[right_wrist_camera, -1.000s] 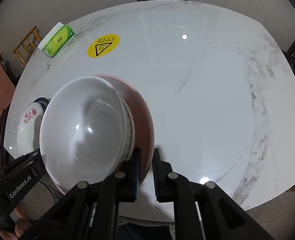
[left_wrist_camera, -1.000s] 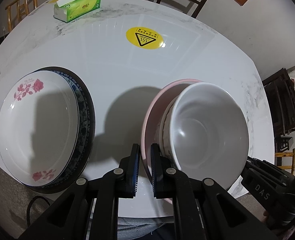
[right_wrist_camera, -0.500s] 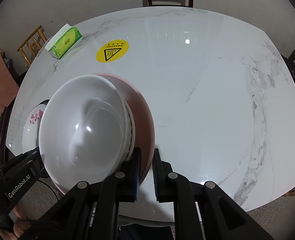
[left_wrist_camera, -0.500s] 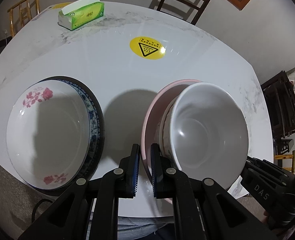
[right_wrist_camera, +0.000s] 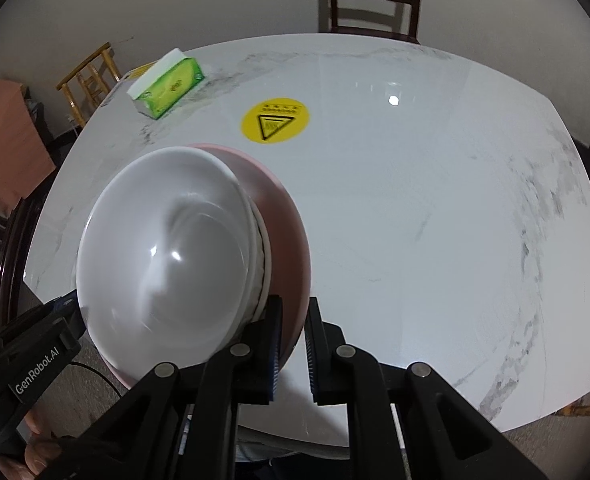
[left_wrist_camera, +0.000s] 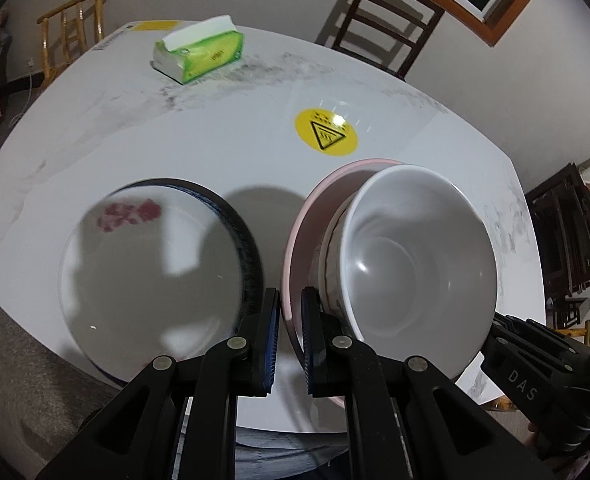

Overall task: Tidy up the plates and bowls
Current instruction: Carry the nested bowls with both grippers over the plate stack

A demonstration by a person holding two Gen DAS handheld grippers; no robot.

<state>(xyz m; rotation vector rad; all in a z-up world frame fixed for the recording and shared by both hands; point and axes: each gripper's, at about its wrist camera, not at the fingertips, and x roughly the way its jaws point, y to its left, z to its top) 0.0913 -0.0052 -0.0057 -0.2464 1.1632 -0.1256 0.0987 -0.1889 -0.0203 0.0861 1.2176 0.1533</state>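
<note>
Left gripper (left_wrist_camera: 291, 336): clamped on near rim of my pink plate (left_wrist_camera: 295, 248)
Right gripper (right_wrist_camera: 293, 344): pinching its opposite rim, so the load stays level
Stack: two bowls (left_wrist_camera: 419, 256) nested on it, above the table (left_wrist_camera: 215, 140)
Beside: two plates (left_wrist_camera: 151, 272) stacked, probably where this goes

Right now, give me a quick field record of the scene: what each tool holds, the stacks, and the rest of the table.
left tool: shut on the pink plate, near-left rim
right tool: shut on the same pink plate's opposite rim
carried stack: white bowl nested in a patterned bowl, both on the pink plate
other stack: floral plate on a dark-rimmed plate, left of the carried stack
table: white marble, yellow warning sticker, green tissue pack at far edge
</note>
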